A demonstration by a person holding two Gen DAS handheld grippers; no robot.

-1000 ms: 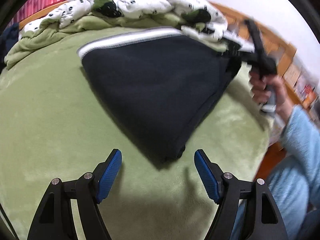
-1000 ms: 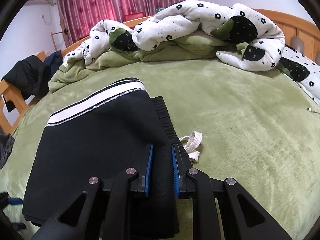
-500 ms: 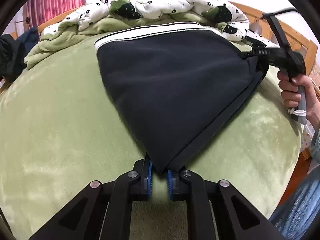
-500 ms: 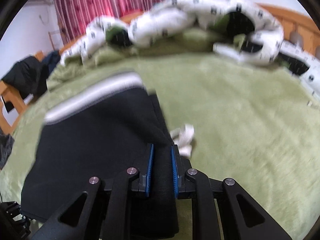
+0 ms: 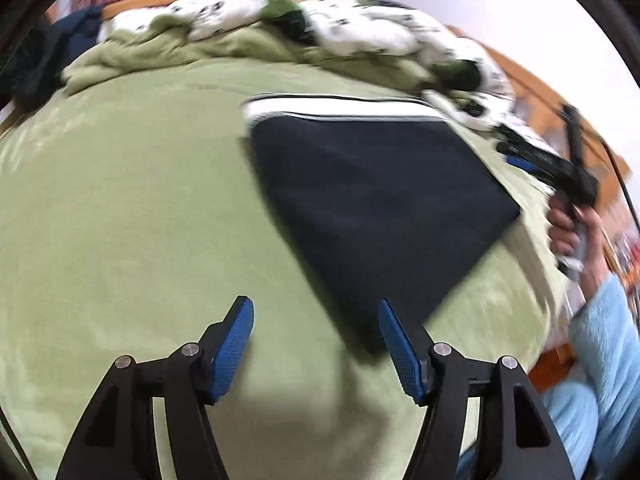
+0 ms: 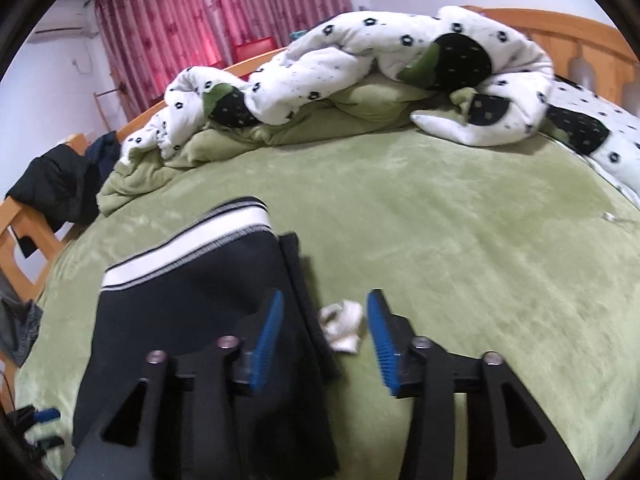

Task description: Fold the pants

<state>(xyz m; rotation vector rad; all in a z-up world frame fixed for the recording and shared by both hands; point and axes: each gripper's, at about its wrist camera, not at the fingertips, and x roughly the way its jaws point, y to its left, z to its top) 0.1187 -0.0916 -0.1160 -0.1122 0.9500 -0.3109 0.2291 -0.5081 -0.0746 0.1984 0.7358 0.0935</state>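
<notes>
The folded dark pants (image 5: 380,208) lie flat on the green blanket, with a white striped band (image 5: 336,110) at the far edge. My left gripper (image 5: 314,312) hovers above the near corner with its jaws opening; that corner lies by the right pad, untouched. In the right wrist view the pants (image 6: 192,312) fill the lower left, and a white drawstring (image 6: 344,326) lies beside their ribbed edge. My right gripper (image 6: 325,300) is over that edge, its jaws opening, the pads clear of the cloth. The left gripper (image 6: 44,430) shows at the lower left.
A white flower-print quilt (image 6: 360,52) and a bunched green blanket (image 6: 360,108) are piled at the far side. A wooden bed frame (image 6: 560,32) runs behind them. Dark clothes (image 6: 60,184) hang at the left. A hand (image 5: 568,224) and light blue sleeve (image 5: 600,340) are at the right.
Half a second ago both grippers were shut on the pants' edges. Both have let go and pulled back and up, and the pants now lie flat.
</notes>
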